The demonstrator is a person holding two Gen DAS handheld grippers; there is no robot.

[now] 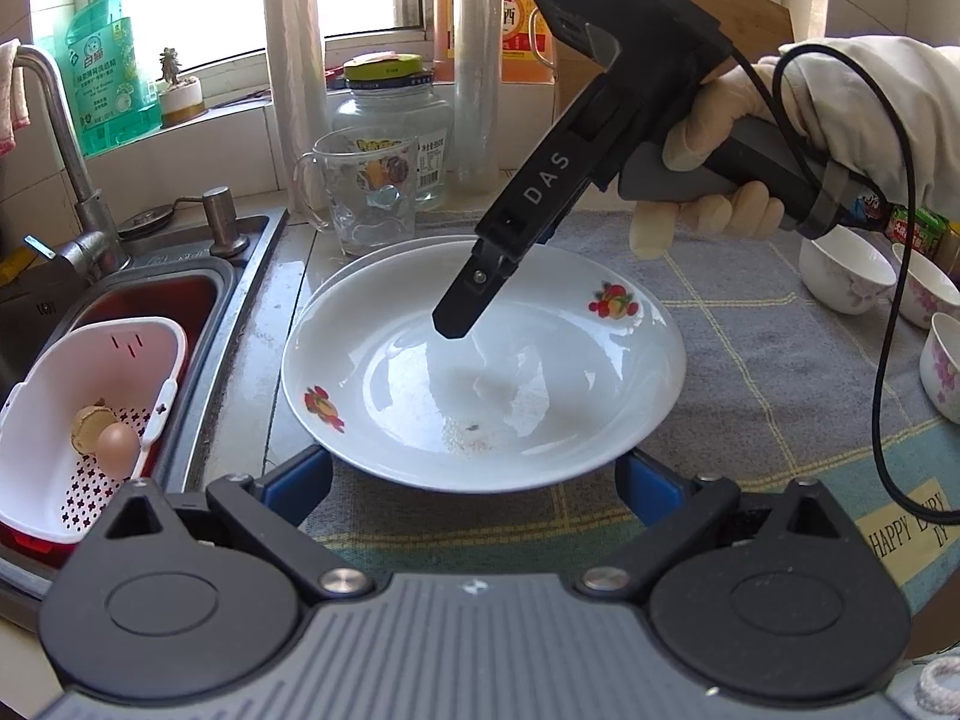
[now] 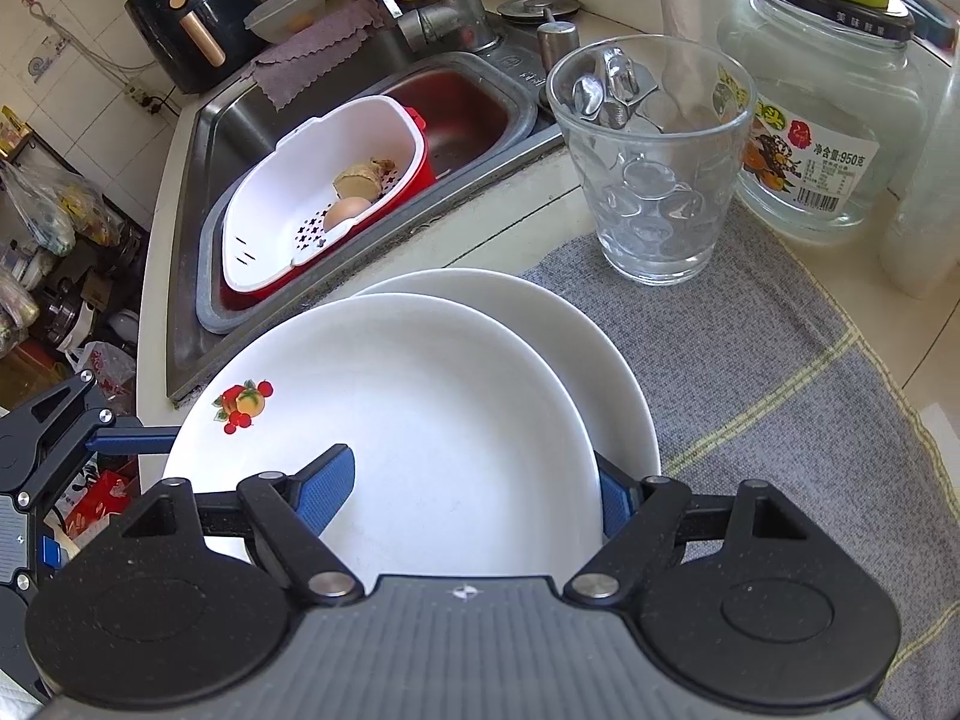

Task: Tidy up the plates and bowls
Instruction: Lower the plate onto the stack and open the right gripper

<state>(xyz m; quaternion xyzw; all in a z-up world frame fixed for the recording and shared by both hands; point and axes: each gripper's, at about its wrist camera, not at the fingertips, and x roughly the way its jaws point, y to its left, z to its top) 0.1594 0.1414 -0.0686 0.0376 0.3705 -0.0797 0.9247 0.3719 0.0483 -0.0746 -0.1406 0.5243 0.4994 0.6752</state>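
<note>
The fruit-print plate sits mid-frame in my left view, stacked on a plain plate whose rim shows behind it, both on the grey cloth over the surface. My right tongs straddle the top plate's near edge: one blue finger lies inside the dish, the other is outside the rim at lower right, the jaws set wide and not pinching. From the left view the same tongs point down into the plate's centre from the upper right, held by my gloved hand. My left tongs are spread wide at the bottom of the frame, a blue finger at each side of the plate's near rim, gripping nothing that I can see. Three bowls stand at the right edge. A glass mug and a jar stand behind the plates. The sink at left holds a white strainer with an egg.
</note>
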